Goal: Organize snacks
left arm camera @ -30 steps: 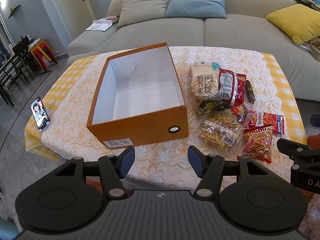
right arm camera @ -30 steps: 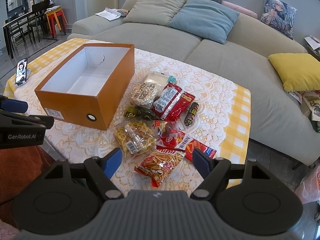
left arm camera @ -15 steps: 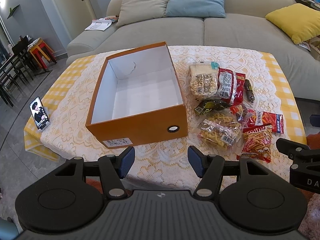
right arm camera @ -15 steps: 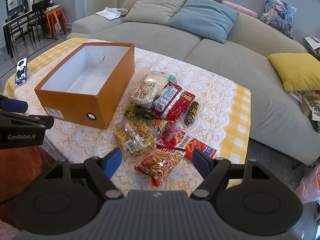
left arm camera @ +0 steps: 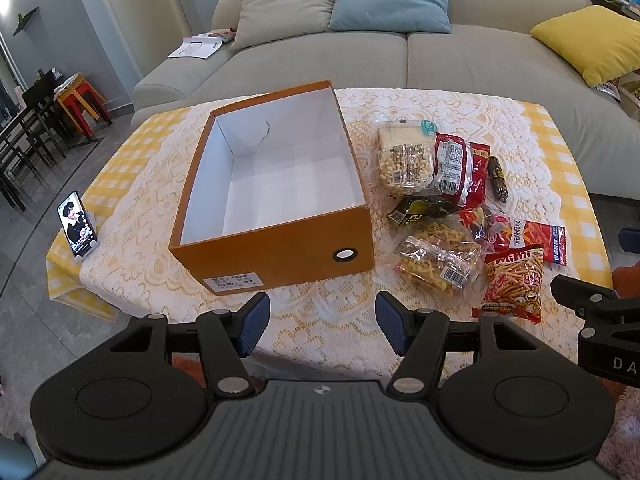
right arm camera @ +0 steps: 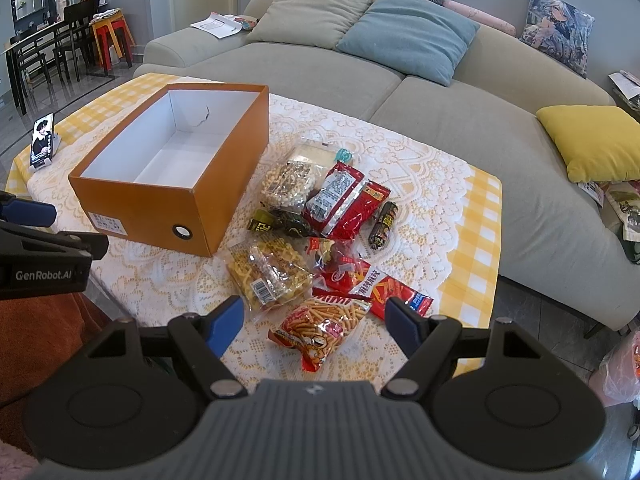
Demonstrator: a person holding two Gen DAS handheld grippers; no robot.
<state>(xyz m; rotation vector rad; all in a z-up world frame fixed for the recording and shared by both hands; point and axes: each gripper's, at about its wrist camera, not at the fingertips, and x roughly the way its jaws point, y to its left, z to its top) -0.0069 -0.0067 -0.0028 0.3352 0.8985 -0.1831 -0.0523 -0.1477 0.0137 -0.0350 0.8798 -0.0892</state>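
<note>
An open orange box [left arm camera: 280,252] [right arm camera: 152,208] with a white, empty inside stands on the lace-covered table. To its right lies a pile of several snack packs: a clear bag of yellow twists [left arm camera: 436,260] [right arm camera: 268,272], a red bag of sticks [left arm camera: 514,284] [right arm camera: 324,326], a red pack [left arm camera: 460,168] [right arm camera: 344,200], a bag of nuts [left arm camera: 406,164] [right arm camera: 290,184] and a dark sausage [left arm camera: 498,178] [right arm camera: 383,224]. My left gripper [left arm camera: 322,324] is open and empty, held above the table's near edge in front of the box. My right gripper [right arm camera: 314,326] is open and empty, above the bag of sticks.
A phone on a stand [left arm camera: 76,224] [right arm camera: 42,146] sits at the table's left corner. A grey sofa [left arm camera: 400,52] with cushions runs behind the table. Dining chairs and red stools [left arm camera: 80,100] stand at the far left.
Both grippers have shifted slightly; the table and snacks sit a little lower and closer in the views. Nothing was picked up or moved.
</note>
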